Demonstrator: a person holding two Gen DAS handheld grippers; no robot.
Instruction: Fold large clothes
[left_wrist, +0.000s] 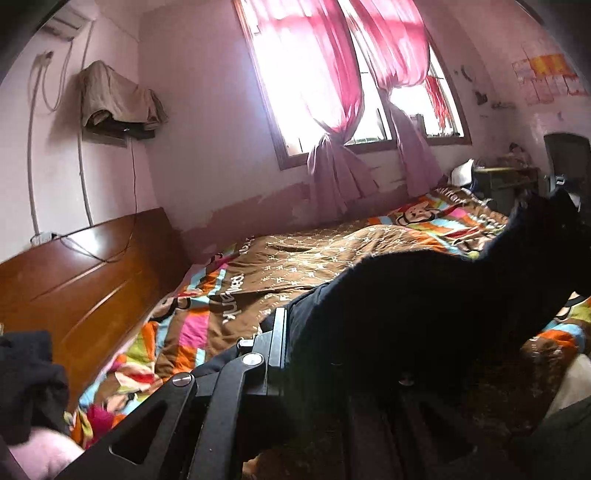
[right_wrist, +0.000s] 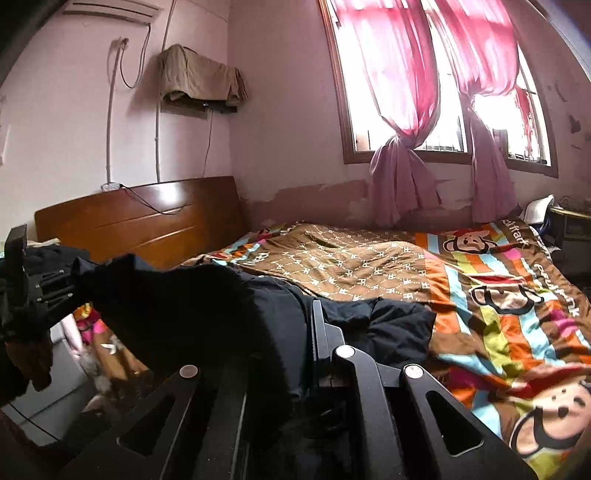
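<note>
Pink walls and tied curtains (right_wrist: 402, 110) back a bed (right_wrist: 498, 288) under its monkey-print quilt. I have both claws clamped narrow on one black garment (left_wrist: 424, 295): left gripper (left_wrist: 295, 332) and right gripper (right_wrist: 306, 332) each pinch an edge, holding it stretched above the near quilt.

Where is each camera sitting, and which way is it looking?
Left wrist: on the left gripper, facing across the bed toward the window; its fingers pinch the black garment.
Right wrist: on the right gripper, facing headboard and window; the left gripper shows far left.
Shared: garment, bed, pink curtains.
</note>
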